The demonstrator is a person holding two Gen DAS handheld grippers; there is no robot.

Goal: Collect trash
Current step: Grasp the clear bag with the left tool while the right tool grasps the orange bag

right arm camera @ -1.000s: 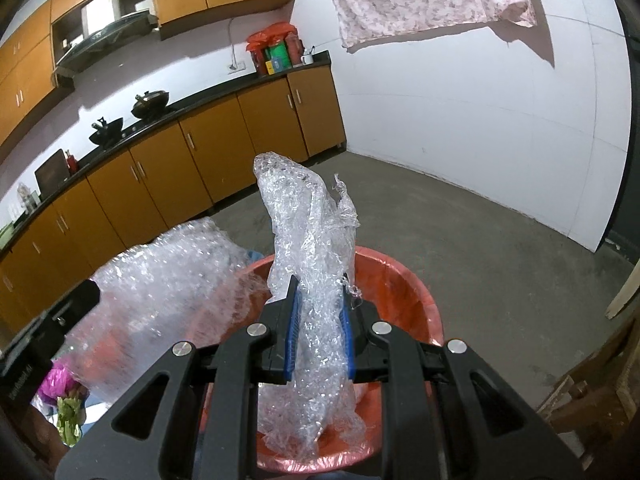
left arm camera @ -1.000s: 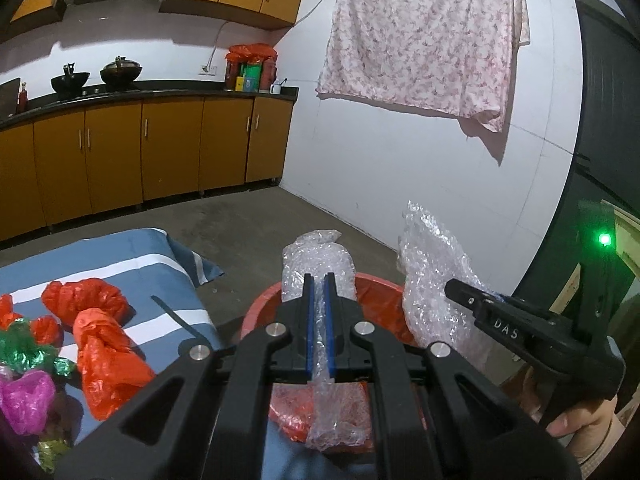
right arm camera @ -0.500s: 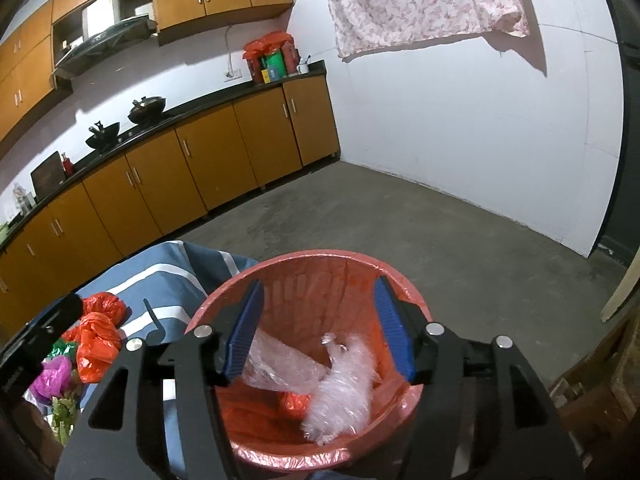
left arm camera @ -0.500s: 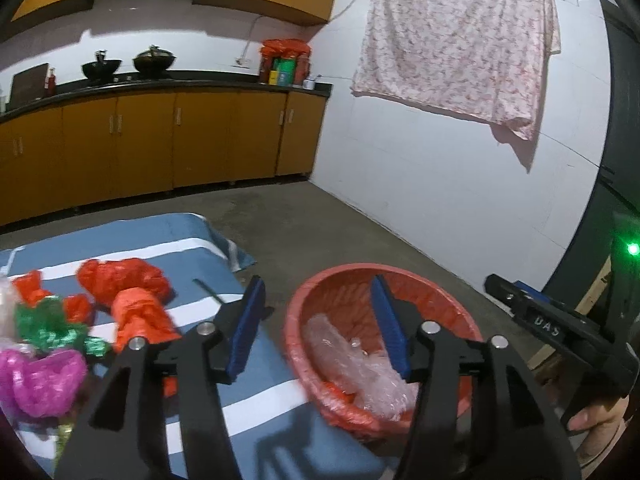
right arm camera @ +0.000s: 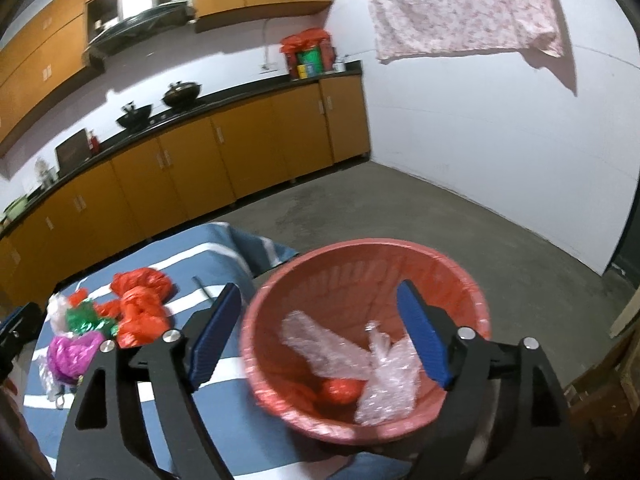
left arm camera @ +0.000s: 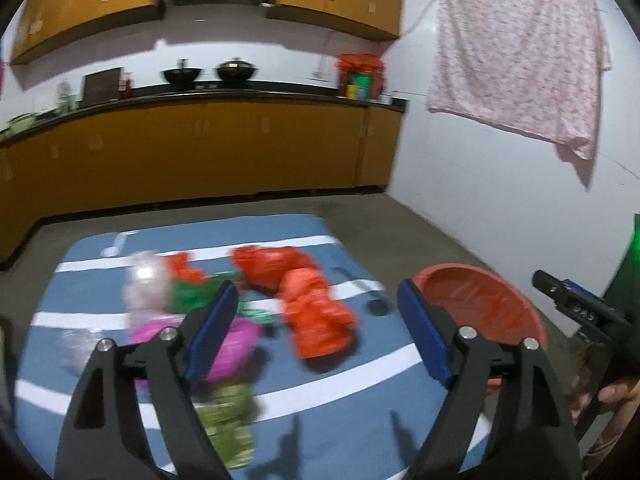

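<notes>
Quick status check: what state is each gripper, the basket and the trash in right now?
left gripper: jaws opening, nothing between them
right gripper: jaws opening, empty, over basket
red basket: upright, holds bubble wrap
orange bags: on the striped cloth, uncollected

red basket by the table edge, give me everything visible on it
The red basket is round, plastic by its look, with slotted walls and a red bag lining. It stands upright, open-topped, beside the blue striped cloth. Inside lie crumpled clear bubble wrap and a red wad. Neither gripper touches it.
</notes>
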